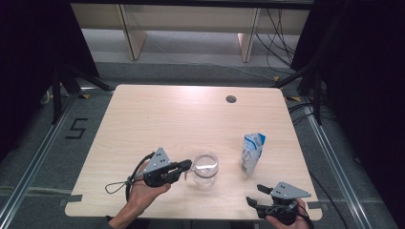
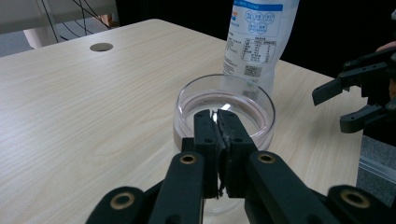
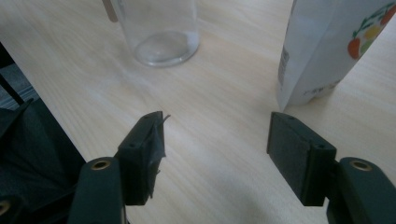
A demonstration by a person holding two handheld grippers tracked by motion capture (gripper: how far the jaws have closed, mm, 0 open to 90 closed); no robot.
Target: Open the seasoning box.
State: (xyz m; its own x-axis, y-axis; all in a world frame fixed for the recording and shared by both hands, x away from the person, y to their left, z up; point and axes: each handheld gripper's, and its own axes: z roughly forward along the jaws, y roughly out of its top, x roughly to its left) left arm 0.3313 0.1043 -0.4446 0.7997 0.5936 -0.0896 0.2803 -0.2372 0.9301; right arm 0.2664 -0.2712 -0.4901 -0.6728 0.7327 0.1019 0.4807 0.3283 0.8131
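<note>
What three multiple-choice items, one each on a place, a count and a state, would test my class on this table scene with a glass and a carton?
1. Where does the white and blue paper carton stand from the clear round glass in the high view?
A right
B left
C behind it, by the hole

2. How many round holes are in the light wooden table?
A none
B one
C three

3. The left hand-held gripper is:
A wide open
B lying flat on the table
C shut on the glass rim

Answers: 1 A, the carton stands right of the glass. 2 B, one dark hole. 3 C, its jaws pinch the near rim.
</note>
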